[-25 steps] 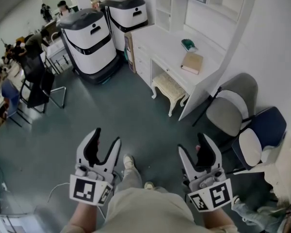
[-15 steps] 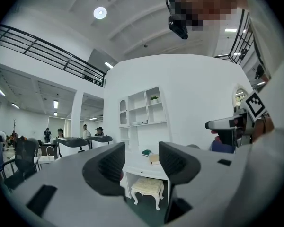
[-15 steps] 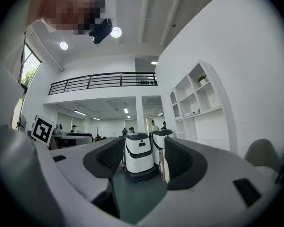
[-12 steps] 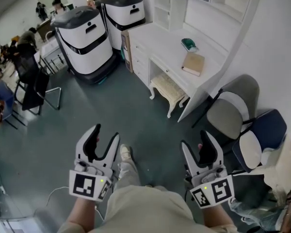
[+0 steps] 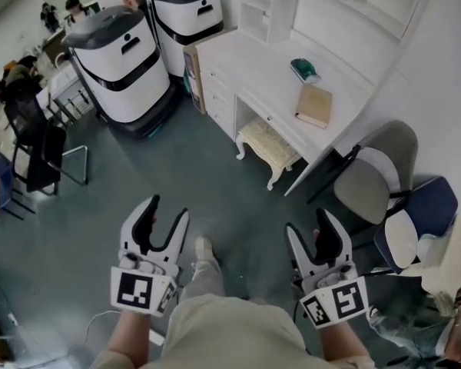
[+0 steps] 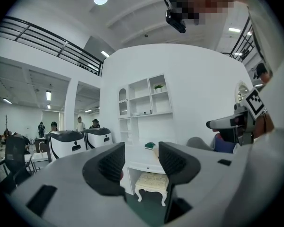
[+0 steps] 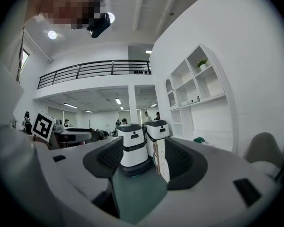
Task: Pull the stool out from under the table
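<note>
Both grippers empty, stool tucked under the white counter

In the head view the left gripper sits at 7 o'clock and the right gripper at 5 o'clock. Each is held level over the grey-green floor. Both pairs of jaws are released, standing apart with nothing between them. The stool has a cream cushion and white curved legs. It stands at about 1 o'clock from the grippers, well apart from both, with its far side pushed into the knee gap of the counter. In the left gripper view it shows through the gap between the jaws, under the counter's edge. A tan book and a green object lie on the counter. Two white-and-black machines stand at 11 o'clock, and a grey chair stands at 3 o'clock.
</note>
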`<control>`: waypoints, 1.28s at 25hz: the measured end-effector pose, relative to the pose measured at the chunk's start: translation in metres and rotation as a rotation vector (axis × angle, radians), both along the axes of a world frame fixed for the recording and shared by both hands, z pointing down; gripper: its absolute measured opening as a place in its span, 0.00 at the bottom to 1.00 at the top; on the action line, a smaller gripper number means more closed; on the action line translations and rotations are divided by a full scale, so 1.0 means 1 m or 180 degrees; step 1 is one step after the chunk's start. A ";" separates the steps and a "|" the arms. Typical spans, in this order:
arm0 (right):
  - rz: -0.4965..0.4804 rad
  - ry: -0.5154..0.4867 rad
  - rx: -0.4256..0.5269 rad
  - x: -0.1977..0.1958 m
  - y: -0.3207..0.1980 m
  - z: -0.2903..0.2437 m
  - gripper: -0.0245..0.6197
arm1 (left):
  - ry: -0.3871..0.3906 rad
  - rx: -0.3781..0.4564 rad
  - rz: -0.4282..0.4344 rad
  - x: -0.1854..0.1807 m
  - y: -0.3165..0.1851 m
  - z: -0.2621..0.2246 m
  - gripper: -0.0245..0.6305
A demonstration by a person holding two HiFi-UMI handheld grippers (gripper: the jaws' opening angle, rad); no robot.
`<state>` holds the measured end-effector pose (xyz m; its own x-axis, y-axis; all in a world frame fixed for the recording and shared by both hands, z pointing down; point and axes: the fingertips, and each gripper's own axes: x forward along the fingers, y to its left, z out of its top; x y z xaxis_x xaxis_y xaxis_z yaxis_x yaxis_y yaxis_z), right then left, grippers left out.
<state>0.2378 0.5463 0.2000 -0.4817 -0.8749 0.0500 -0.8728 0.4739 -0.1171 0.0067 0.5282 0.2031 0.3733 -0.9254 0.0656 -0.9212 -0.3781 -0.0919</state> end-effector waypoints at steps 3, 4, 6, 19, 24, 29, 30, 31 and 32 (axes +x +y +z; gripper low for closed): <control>0.0073 -0.0027 -0.0075 -0.023 -0.043 0.003 0.47 | -0.0055 -0.0063 0.0073 -0.021 -0.051 0.004 0.39; 0.0090 -0.0036 -0.0095 -0.032 -0.058 0.004 0.47 | -0.0046 -0.0107 0.0096 -0.027 -0.068 0.005 0.39; 0.0131 -0.0031 -0.0127 -0.049 -0.088 0.005 0.47 | -0.0027 -0.0168 0.0152 -0.039 -0.102 0.007 0.39; 0.0675 0.0026 -0.0198 -0.099 -0.218 -0.005 0.47 | -0.0045 -0.0141 0.0642 -0.097 -0.264 -0.002 0.39; 0.0886 0.0055 -0.0311 -0.088 -0.225 0.004 0.47 | -0.0005 -0.0222 0.0781 -0.087 -0.288 0.007 0.39; 0.1031 0.0019 -0.0417 -0.071 -0.243 0.017 0.47 | 0.0027 -0.0346 0.0965 -0.061 -0.314 0.020 0.39; 0.1052 0.0012 -0.0429 -0.067 -0.247 0.020 0.47 | 0.0043 -0.0356 0.0984 -0.057 -0.320 0.021 0.39; 0.1070 0.0013 -0.0435 -0.064 -0.252 0.023 0.47 | 0.0046 -0.0356 0.0992 -0.053 -0.326 0.022 0.39; 0.1086 0.0016 -0.0440 -0.061 -0.258 0.025 0.47 | 0.0037 -0.0350 0.0993 -0.050 -0.333 0.023 0.39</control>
<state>0.1773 0.2887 0.2253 -0.1629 -0.9700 0.1806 -0.9786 0.1355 -0.1550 -0.0432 0.1948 0.2263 0.6390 -0.7539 0.1529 -0.7601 -0.6493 -0.0250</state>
